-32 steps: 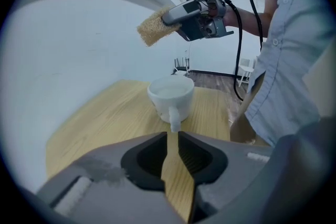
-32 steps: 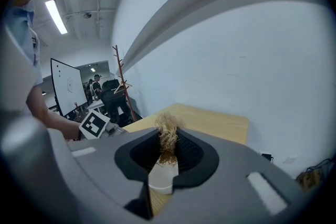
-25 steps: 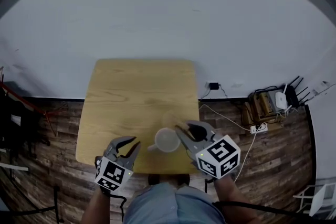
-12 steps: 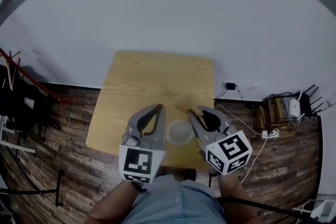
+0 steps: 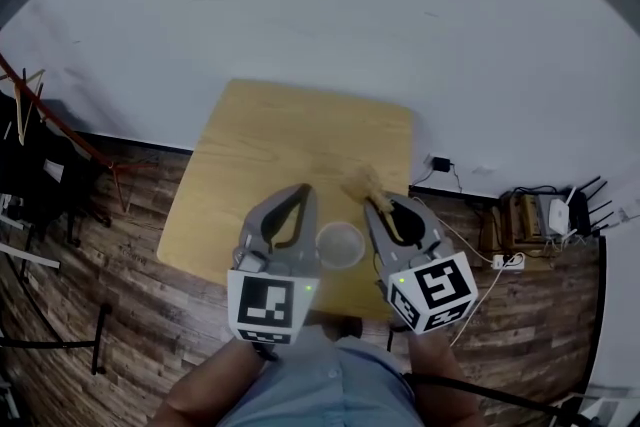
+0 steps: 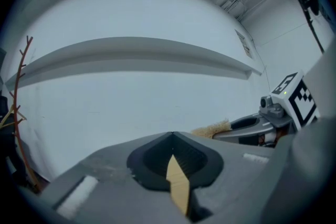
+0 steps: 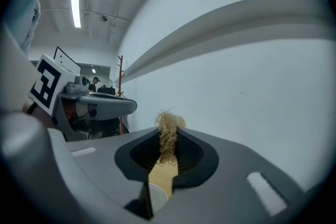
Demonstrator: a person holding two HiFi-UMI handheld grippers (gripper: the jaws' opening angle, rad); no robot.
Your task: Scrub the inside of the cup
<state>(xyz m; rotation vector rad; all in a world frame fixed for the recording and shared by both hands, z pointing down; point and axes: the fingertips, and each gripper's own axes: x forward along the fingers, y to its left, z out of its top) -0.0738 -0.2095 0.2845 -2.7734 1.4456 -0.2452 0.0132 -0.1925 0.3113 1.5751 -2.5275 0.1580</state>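
Observation:
A white cup (image 5: 338, 245) stands upright near the front edge of the wooden table (image 5: 290, 135), between my two grippers and apart from both. My left gripper (image 5: 304, 192) hovers just left of the cup. Its jaws are shut with nothing between them, and a sliver of table shows below the tips in the left gripper view (image 6: 172, 135). My right gripper (image 5: 378, 207) is shut on a small brush. The brush's straw bristles (image 7: 168, 127) stick out past the jaws and show in the head view as a tuft (image 5: 358, 183) beyond the cup.
A plain grey wall rises behind the table. On the wooden floor to the right lie a power strip with cables (image 5: 505, 260) and a box with a router (image 5: 525, 210). A red coat stand (image 5: 30, 125) is at the left. The person's torso fills the bottom edge.
The left gripper, open and low beside the cup a second ago, has risen, turned level and shut empty. The right gripper rose a little with the brush. The cup stayed on the table.

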